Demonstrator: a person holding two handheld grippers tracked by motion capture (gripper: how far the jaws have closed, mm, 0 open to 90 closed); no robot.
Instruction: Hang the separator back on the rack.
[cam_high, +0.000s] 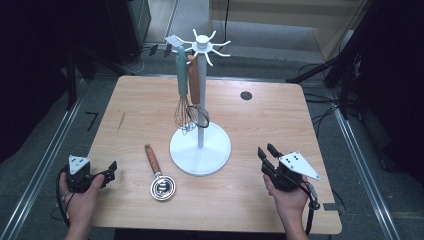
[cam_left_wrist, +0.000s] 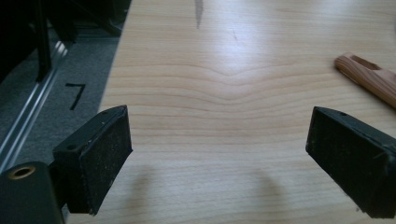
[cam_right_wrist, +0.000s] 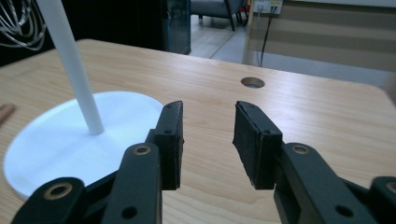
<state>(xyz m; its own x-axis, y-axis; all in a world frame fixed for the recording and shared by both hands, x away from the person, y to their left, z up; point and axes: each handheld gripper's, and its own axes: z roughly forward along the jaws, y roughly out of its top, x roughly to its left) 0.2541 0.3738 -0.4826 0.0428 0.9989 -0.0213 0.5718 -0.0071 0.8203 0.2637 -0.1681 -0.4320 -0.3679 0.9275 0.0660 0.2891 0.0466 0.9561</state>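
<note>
on our left, at about eight o'clock on the light wooden table (cam_high: 250, 150), our left hand (cam_high: 80, 197) holds the left gripper (cam_high: 111, 171) low over the table's edge. in the left gripper view its two black padded jaws stand wide apart over bare wood, with nothing between them.

just to the right, at about seven o'clock from the table's middle, lies the small round metal strainer with a reddish-brown wooden handle (cam_high: 159, 176). its handle points toward eleven o'clock and its shiny bowl rests nearest us. the handle's end (cam_left_wrist: 369, 77) shows at two o'clock in the left gripper view, well clear of the jaws.

at the table's middle stands the white rack with a round flat base, a thin upright pole and spoked hooks on top (cam_high: 200, 145). from the hooks at its top hang a wire whisk with a pale green handle (cam_high: 182, 95) and, beside it, a utensil with a brown wooden handle and a dark wire ring (cam_high: 196, 100).

on our right, at about five o'clock, our right hand (cam_high: 287, 197) holds the right gripper (cam_high: 267, 154), pointing toward eleven o'clock. in the right gripper view its jaws stand partly open, a clear gap between the pads, gripping nothing; the rack's white base (cam_right_wrist: 60, 140) lies at ten o'clock ahead of them.
</note>
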